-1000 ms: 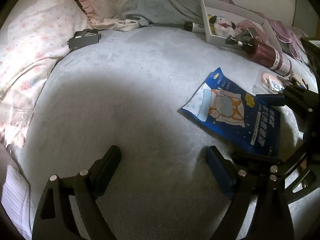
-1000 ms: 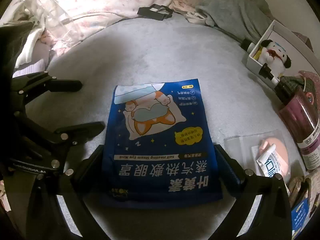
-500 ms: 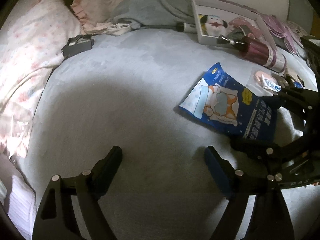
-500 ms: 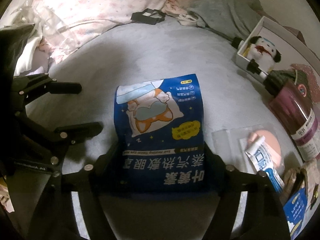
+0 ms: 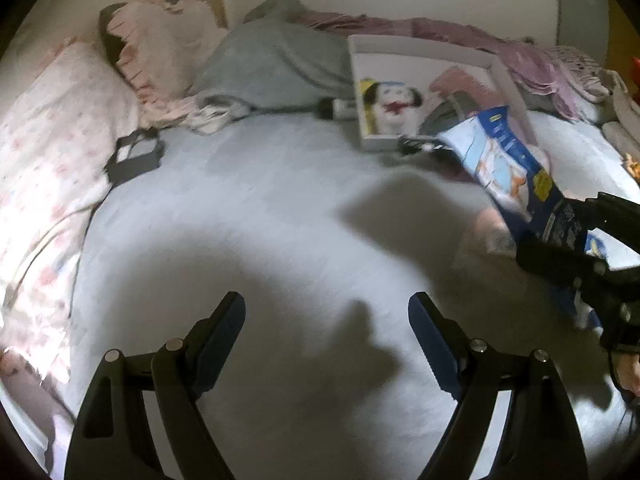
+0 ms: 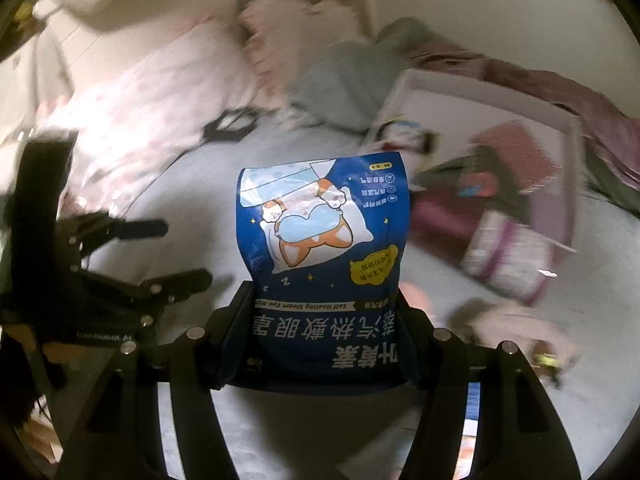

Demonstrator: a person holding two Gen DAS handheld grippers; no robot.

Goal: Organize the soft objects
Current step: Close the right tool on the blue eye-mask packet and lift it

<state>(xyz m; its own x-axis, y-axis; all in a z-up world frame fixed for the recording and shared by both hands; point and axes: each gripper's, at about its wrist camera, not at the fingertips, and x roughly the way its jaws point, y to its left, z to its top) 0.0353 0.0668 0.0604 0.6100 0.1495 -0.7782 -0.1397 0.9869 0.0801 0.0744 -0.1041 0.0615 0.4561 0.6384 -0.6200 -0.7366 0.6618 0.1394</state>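
Blue and glossy, the eye mask pouch point(image 6: 324, 264) stands up between the right tongs point(image 6: 320, 332), whose jaws are closing on its lower edges, one pad against each side; the pouch is lifted off the grey bed cover point(image 5: 256, 216) and its upper part, with a cartoon cat on a pillow, leans away from the camera. In the left wrist view the same pouch point(image 5: 508, 168) hangs in the air at the right, tilted, its bottom end caught in the dark right tongs point(image 5: 568, 236), in front of the white box point(image 5: 420, 46) that holds a plush dog point(image 5: 390, 102).

The left tongs point(image 5: 326, 336) point down at the bed cover with jaws spread wide and nothing between them, hovering over a bare, shadowed patch. From the right wrist camera they point(image 6: 176, 252) show at the left, fingers angled toward the pouch but well apart from it.

A flowered pink pillow point(image 5: 52, 128), a ruffled pink cushion point(image 5: 160, 52) and a grey bundle of cloth point(image 5: 272, 64) lie along the far side of the bed. The right wrist view is blurred, so small items beside the box cannot be told.
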